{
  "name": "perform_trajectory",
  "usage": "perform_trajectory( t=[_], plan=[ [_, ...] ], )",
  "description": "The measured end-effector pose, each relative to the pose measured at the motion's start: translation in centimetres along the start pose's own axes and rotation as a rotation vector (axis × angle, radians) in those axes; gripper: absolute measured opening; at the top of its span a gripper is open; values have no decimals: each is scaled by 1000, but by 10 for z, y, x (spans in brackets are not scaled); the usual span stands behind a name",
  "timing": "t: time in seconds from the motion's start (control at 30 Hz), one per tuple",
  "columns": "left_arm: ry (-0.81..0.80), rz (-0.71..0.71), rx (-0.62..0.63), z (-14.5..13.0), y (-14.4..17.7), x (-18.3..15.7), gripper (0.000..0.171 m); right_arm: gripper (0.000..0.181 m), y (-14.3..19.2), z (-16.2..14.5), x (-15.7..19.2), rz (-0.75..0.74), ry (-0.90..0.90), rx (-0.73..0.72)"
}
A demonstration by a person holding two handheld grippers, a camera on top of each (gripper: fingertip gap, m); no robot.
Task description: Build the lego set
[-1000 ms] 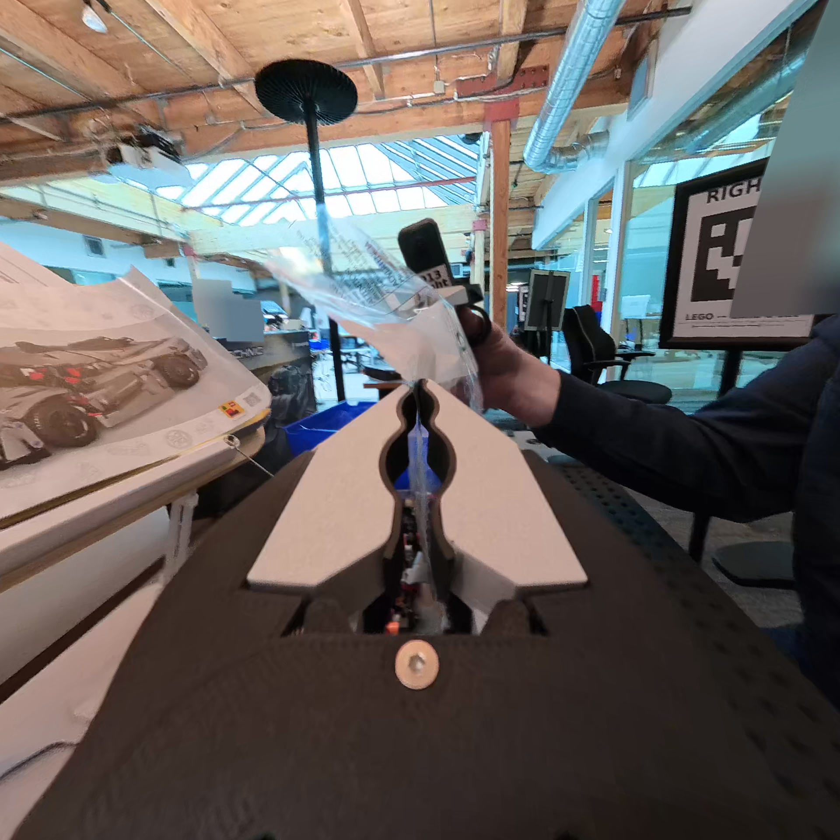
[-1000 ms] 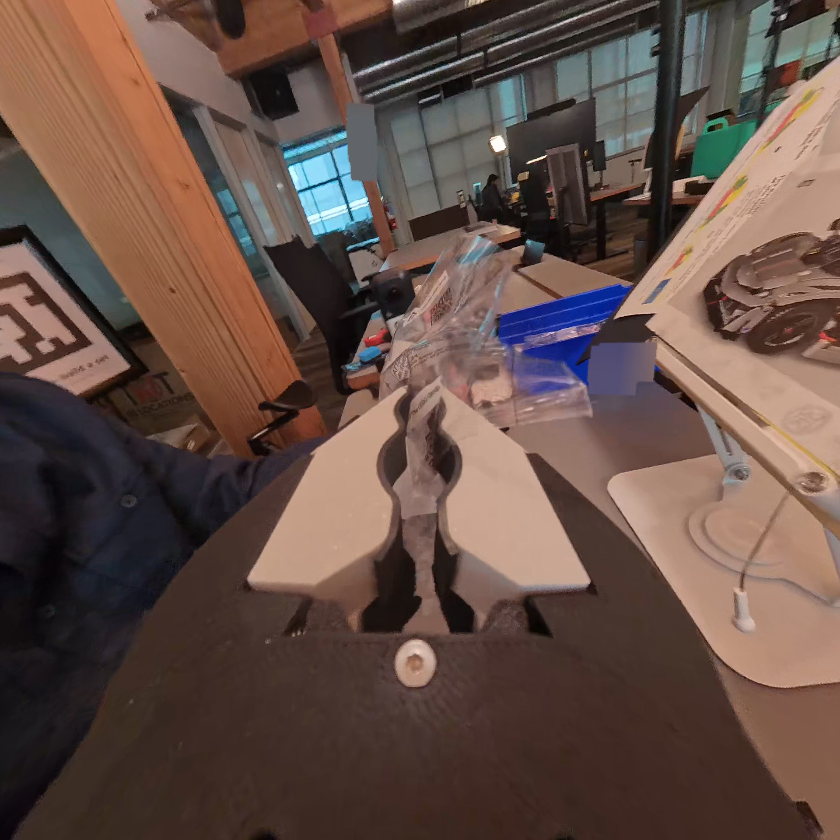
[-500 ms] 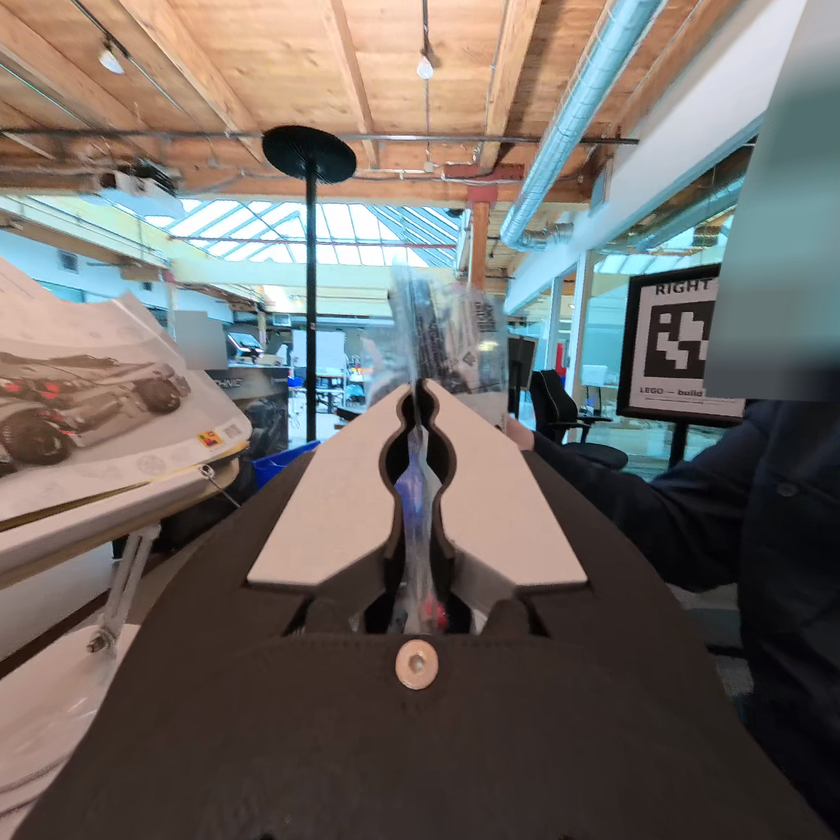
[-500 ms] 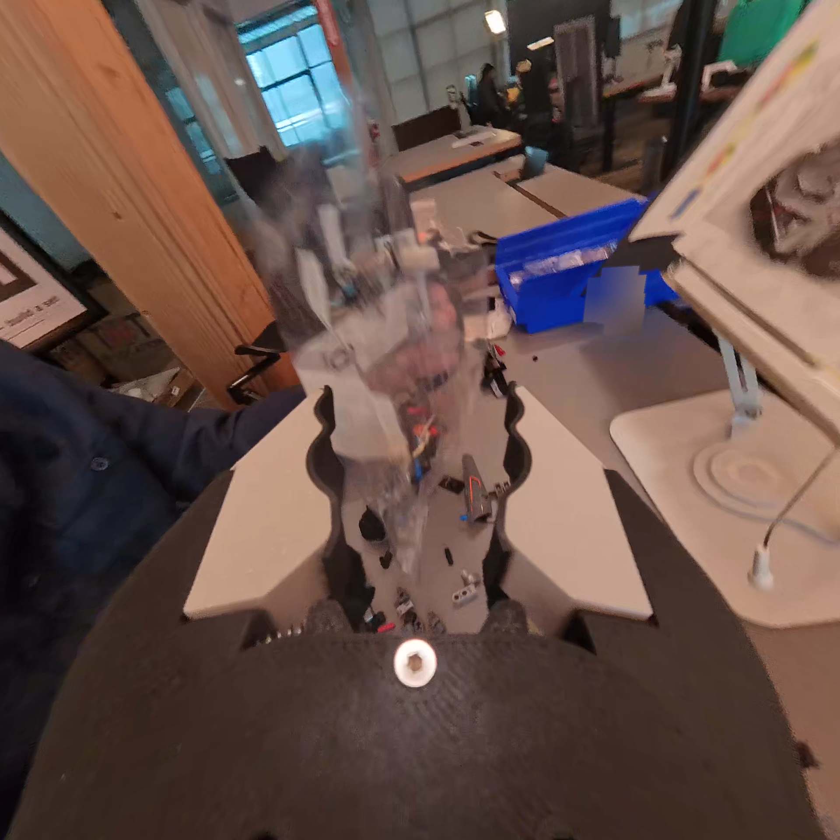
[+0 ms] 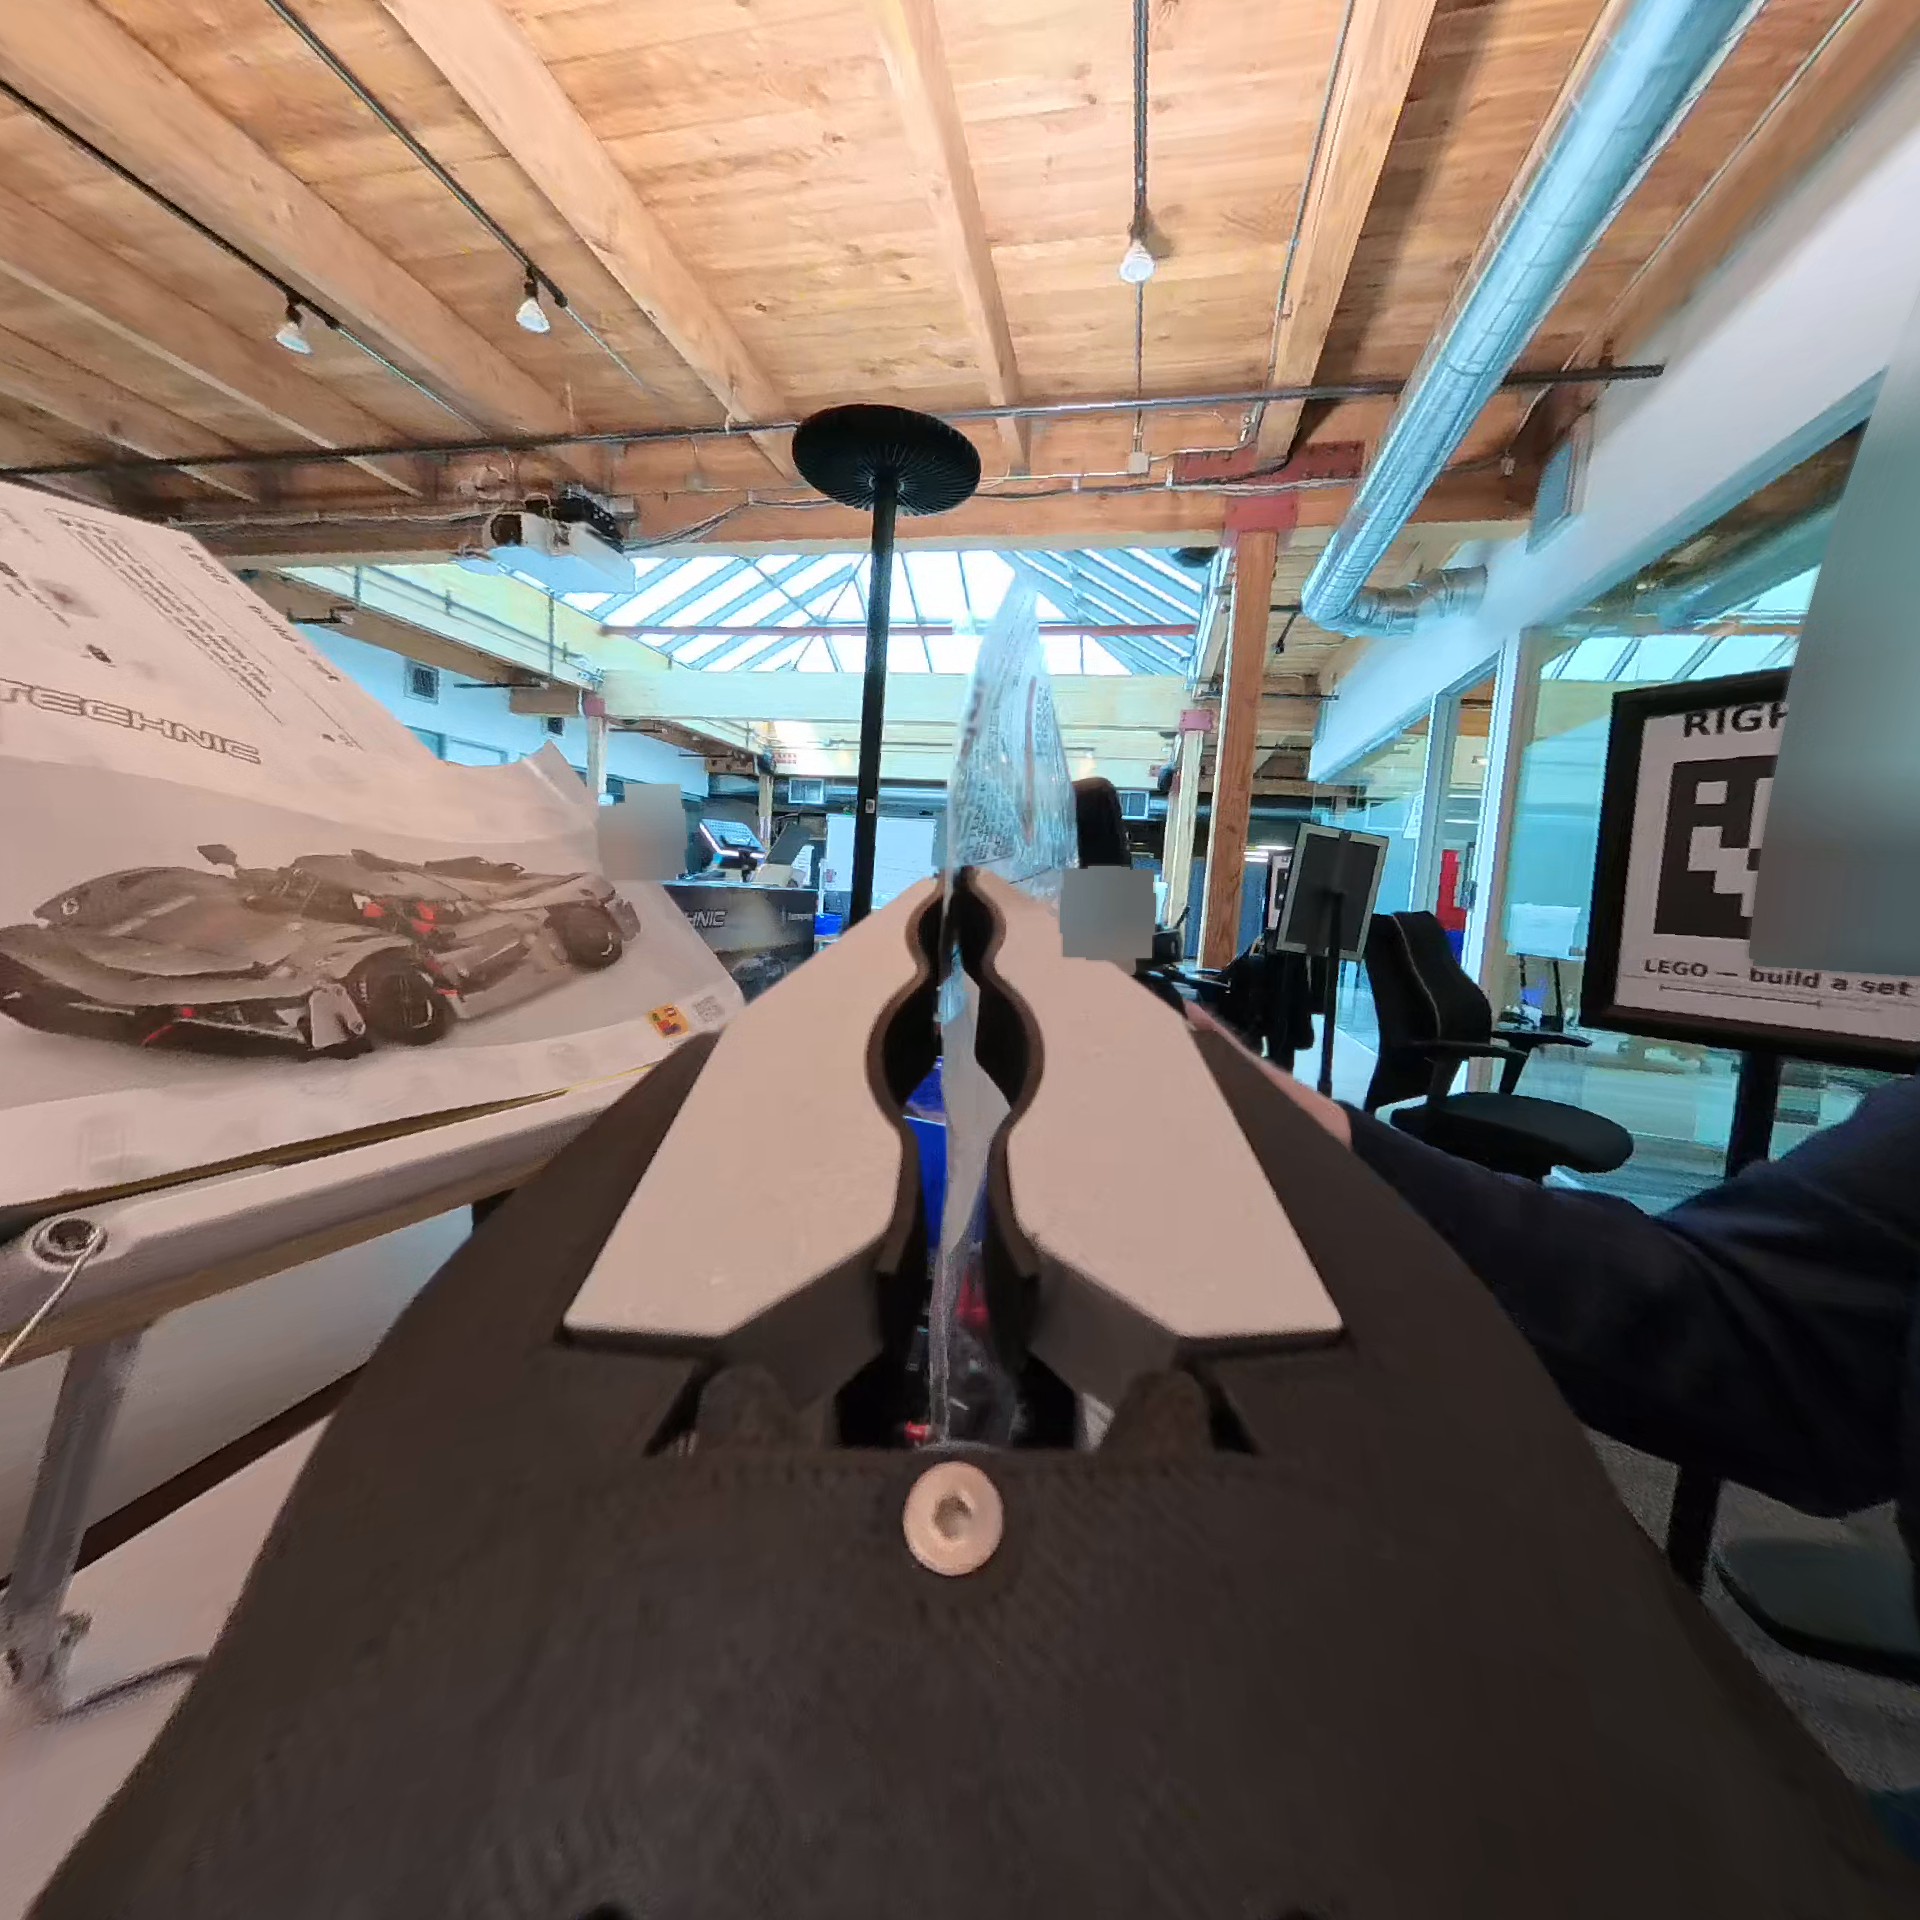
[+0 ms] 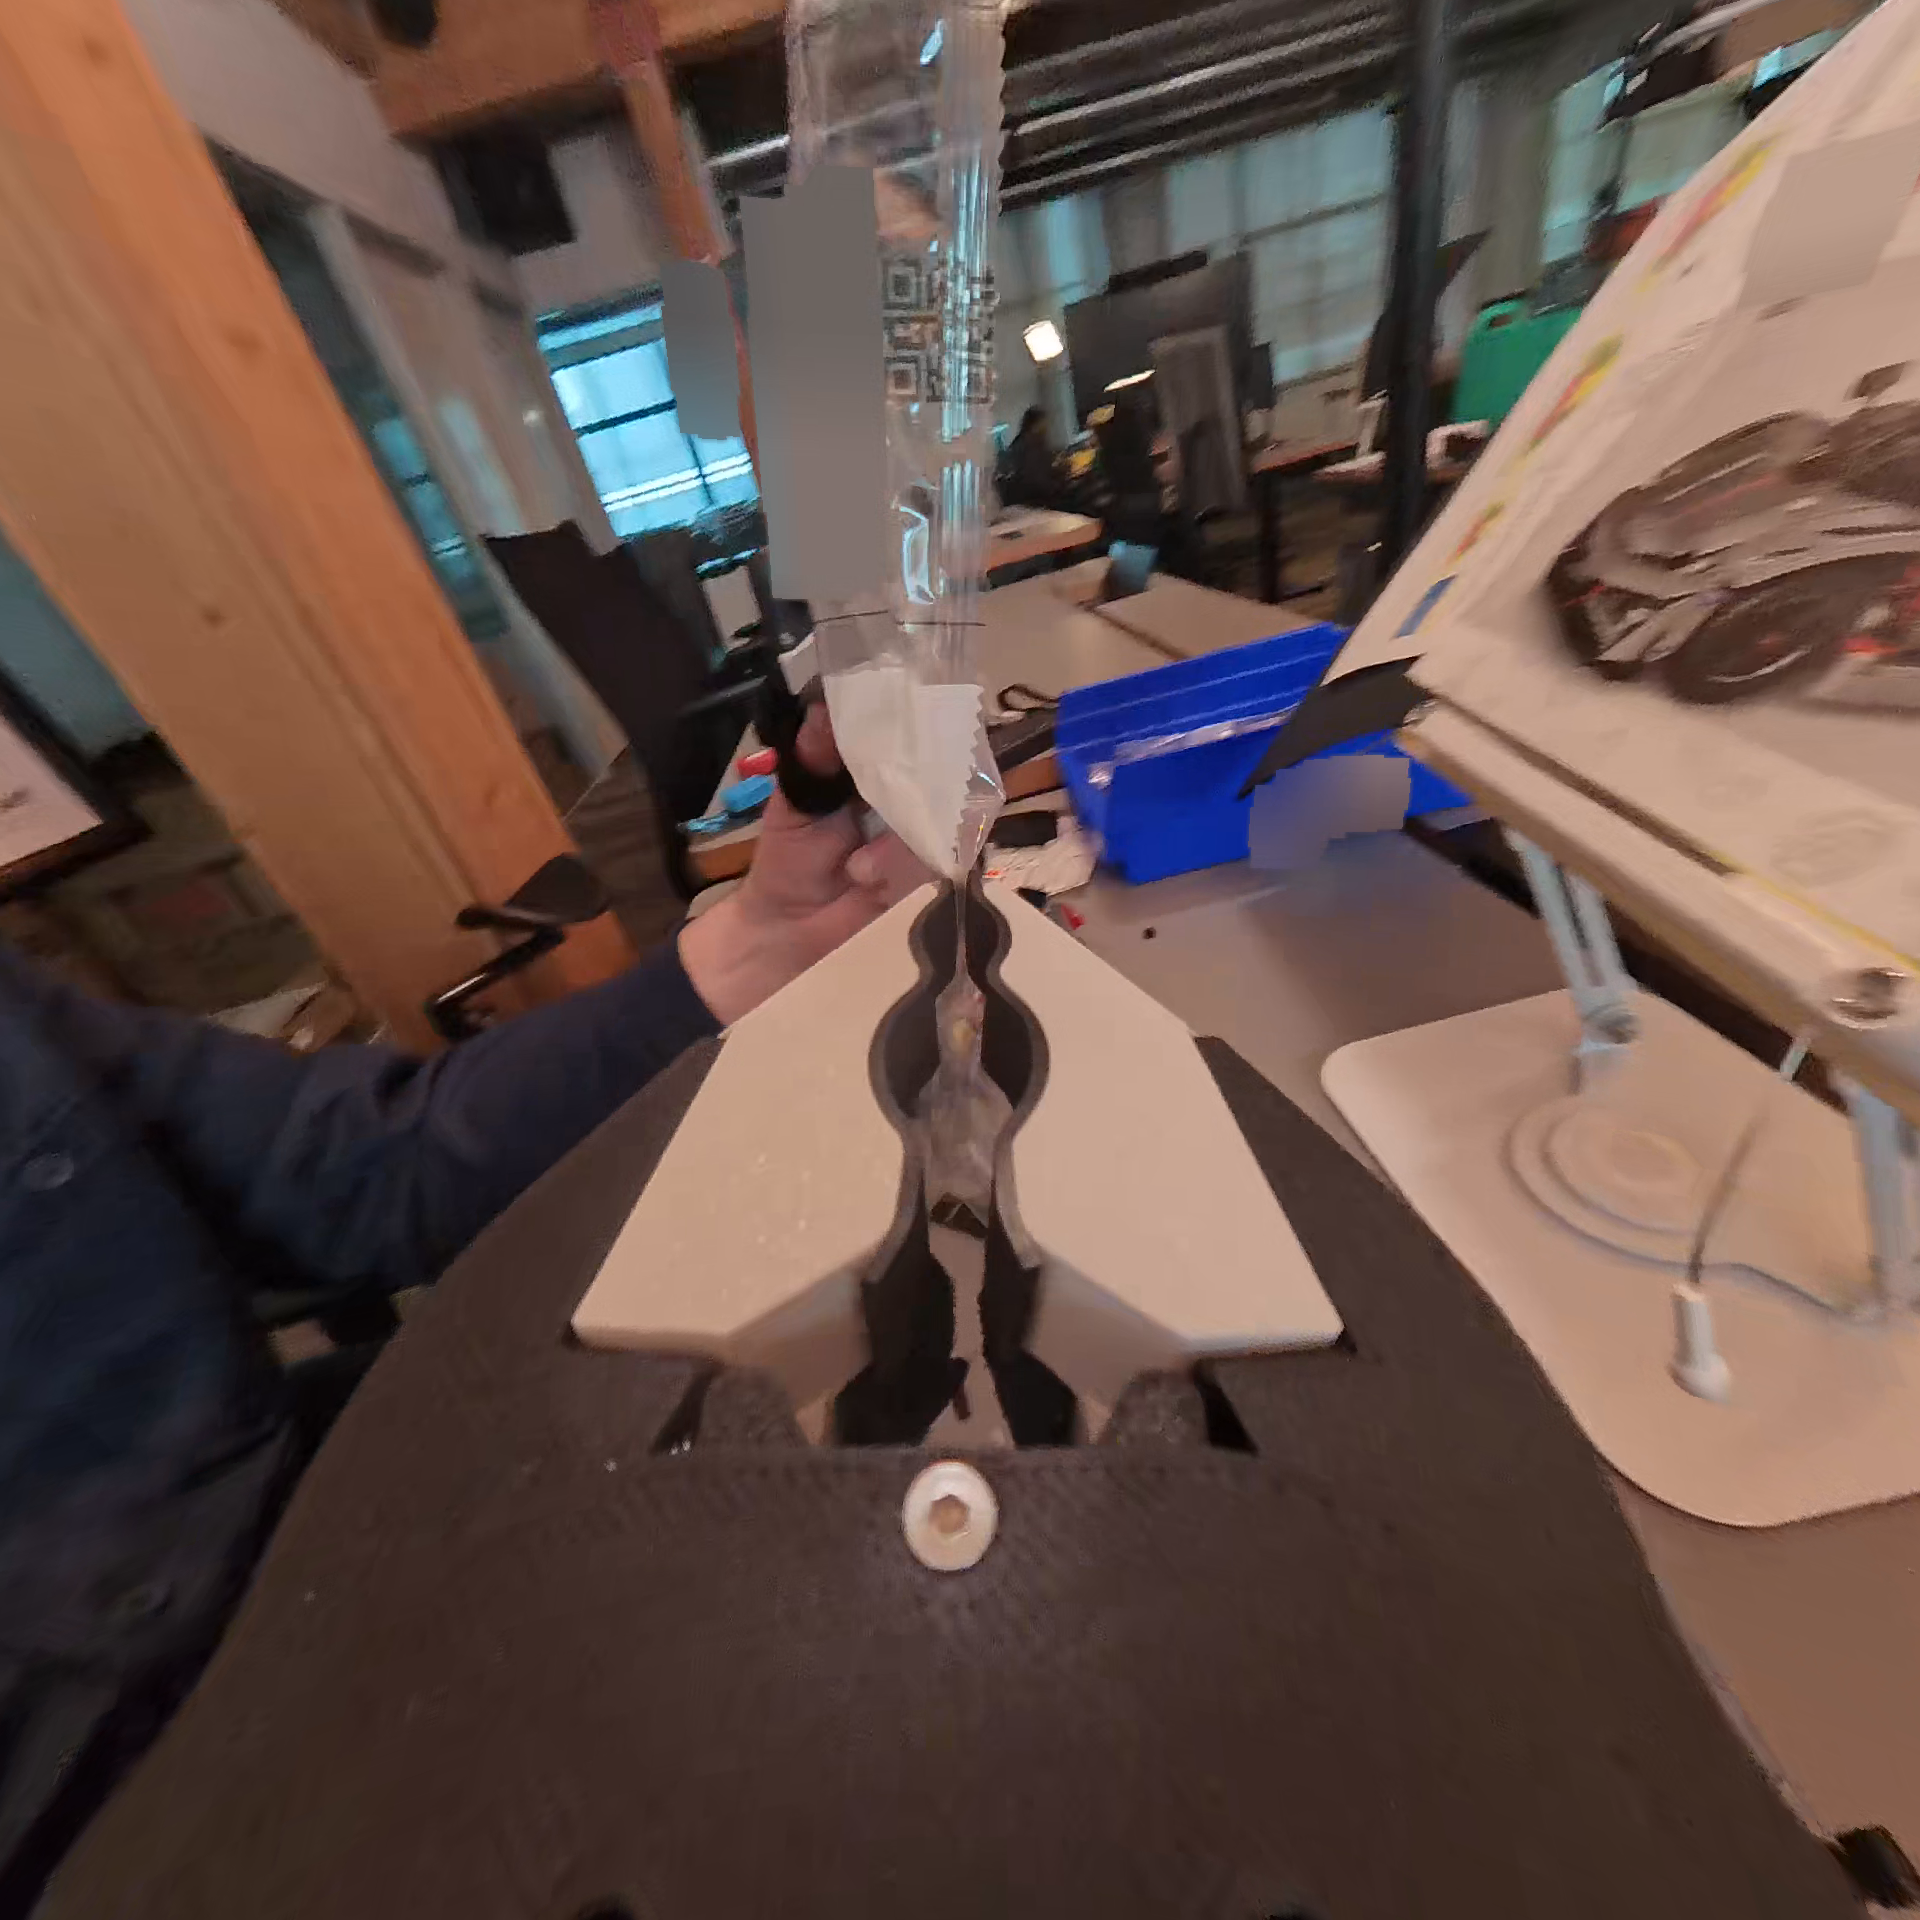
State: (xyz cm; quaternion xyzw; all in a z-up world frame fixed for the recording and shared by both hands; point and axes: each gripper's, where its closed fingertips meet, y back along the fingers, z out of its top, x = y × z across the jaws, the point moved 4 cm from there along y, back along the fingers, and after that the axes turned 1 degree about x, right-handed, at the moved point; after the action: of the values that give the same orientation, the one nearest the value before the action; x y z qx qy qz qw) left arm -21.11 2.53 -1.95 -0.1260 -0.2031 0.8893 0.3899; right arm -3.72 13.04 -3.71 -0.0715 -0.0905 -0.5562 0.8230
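Clear, crinkly plastic fills the middle of the left wrist view: the parts bag point(image 5: 1013, 769) is pinched edge-on between the fingertips of the left gripper point(image 5: 954, 883), whose jaws are drawn together on the film, and it stands upright above them. Some small pieces show low in the gap, though I cannot tell whether they sit inside the bag. Left of the bag lies the instruction booklet point(image 5: 312, 935) on its tilted stand; right of the bag reaches a dark blue sleeve point(image 5: 1621, 1299).

From the right wrist view, the same bag point(image 6: 894, 416) rises straight up from the right gripper point(image 6: 961, 888), which is clamped on its bunched lower end. Just left of the bag a hand point(image 6: 800, 883) holds the other tool. Right of the bag and farther back sits a blue bin point(image 6: 1174, 790), then the booklet stand's white base point(image 6: 1558, 1247).

Judging by its look, the bag is light, limp and slippery, so it likely slides or tears if gripped mid-film; the sealed edges offer the surest hold.
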Motion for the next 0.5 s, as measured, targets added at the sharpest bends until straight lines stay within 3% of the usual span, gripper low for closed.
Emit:
perform_trajectory(
  t=[0.13,0.23,0.4,0.5],
  plan=[
    [4,39,6,1,-2,4,0,3,-1,-4,-1,-11,-11,-39],
    [4,73,69,-3,6,11,0,23,-3,-10,-12,-69,-57,-3],
    [-60,277,201,-12,38,38,0,34,-7,-26,-22,-207,-31,155],
    [-59,305,167,-13,54,46,0,31,-18,-46,-9,-191,19,327]
  ],
)
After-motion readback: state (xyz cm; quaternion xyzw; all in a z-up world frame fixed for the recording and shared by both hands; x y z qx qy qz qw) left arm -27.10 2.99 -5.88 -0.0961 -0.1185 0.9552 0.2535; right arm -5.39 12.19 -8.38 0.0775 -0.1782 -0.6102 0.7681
